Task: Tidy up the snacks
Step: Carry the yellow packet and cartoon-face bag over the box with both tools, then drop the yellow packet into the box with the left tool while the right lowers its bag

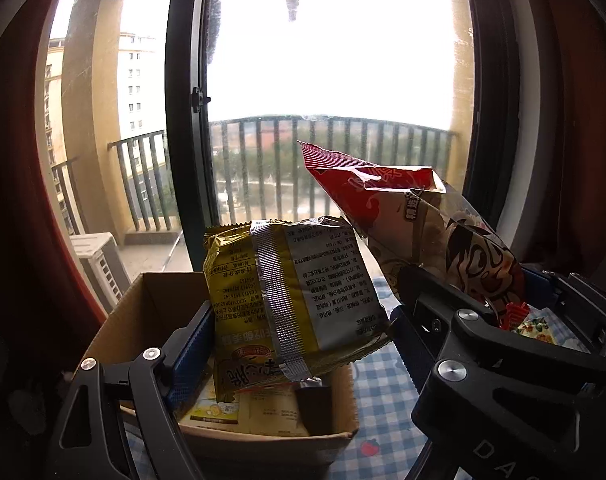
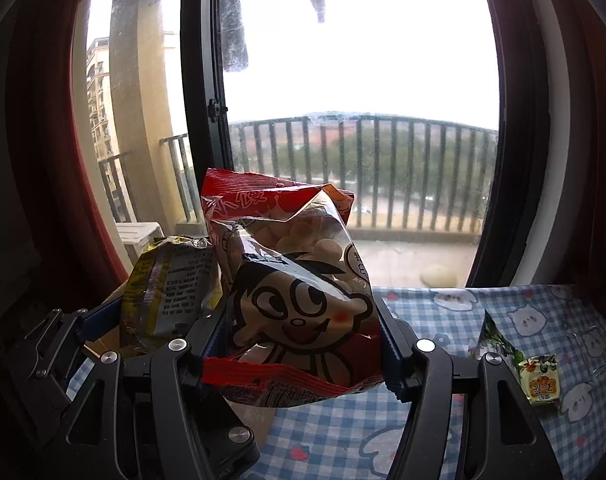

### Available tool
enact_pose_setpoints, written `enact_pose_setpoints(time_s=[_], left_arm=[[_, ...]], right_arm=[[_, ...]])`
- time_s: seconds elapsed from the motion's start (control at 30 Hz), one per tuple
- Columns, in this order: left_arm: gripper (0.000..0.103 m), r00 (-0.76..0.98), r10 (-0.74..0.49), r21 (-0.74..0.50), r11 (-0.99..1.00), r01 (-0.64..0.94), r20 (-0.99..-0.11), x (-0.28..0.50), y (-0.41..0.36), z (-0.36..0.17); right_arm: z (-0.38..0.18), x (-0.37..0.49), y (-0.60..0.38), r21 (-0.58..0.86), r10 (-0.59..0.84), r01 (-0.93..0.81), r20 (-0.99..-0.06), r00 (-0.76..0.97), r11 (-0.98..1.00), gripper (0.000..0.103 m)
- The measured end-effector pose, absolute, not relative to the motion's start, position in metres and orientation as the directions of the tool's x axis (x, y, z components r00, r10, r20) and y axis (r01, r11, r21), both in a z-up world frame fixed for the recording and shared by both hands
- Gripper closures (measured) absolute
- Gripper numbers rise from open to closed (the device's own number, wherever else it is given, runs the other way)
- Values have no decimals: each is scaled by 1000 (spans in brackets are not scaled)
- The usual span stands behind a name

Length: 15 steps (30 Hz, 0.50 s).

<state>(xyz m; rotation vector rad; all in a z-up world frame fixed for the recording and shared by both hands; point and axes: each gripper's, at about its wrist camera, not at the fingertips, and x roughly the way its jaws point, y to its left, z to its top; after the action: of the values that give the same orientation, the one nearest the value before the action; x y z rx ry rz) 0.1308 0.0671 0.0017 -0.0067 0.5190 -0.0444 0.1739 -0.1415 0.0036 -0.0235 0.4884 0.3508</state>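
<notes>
My left gripper (image 1: 303,316) is shut on a yellow snack packet (image 1: 291,292) and holds it upright over an open cardboard box (image 1: 143,316), which holds several yellow packets. My right gripper (image 2: 299,340) is shut on a red bag with a cartoon face (image 2: 295,304), held above the checked tablecloth just right of the box. The red bag also shows in the left wrist view (image 1: 423,224), and the yellow packet in the right wrist view (image 2: 167,288). The two grippers are side by side, close together.
A blue checked tablecloth (image 2: 443,312) covers the table. A green packet (image 2: 499,344) and a small yellow sachet (image 2: 541,378) lie on it at the right. A window with a balcony railing (image 2: 383,168) stands right behind the table, red curtains at both sides.
</notes>
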Motion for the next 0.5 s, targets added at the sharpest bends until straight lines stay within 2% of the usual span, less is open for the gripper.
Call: enact_pose_setpoints(time_s=[0.2, 0.33, 0.43, 0.5], left_arm=[[13, 832, 5, -28, 999, -25, -555, 153, 106, -18], [10, 785, 36, -32, 997, -71, -619, 169, 131, -37], [0, 762, 115, 21, 991, -131, -637, 176, 142, -44], [1, 748, 141, 50, 988, -143, -649, 176, 145, -48]], right_arm=[[-12, 198, -96, 83, 385, -400, -501, 775, 913, 37], [-31, 221, -71, 140, 435, -438, -563, 703, 888, 37], [-43, 228, -53, 161, 458, -461, -598, 658, 873, 37], [-47, 228, -41, 138, 451, -470, -603, 658, 872, 37]])
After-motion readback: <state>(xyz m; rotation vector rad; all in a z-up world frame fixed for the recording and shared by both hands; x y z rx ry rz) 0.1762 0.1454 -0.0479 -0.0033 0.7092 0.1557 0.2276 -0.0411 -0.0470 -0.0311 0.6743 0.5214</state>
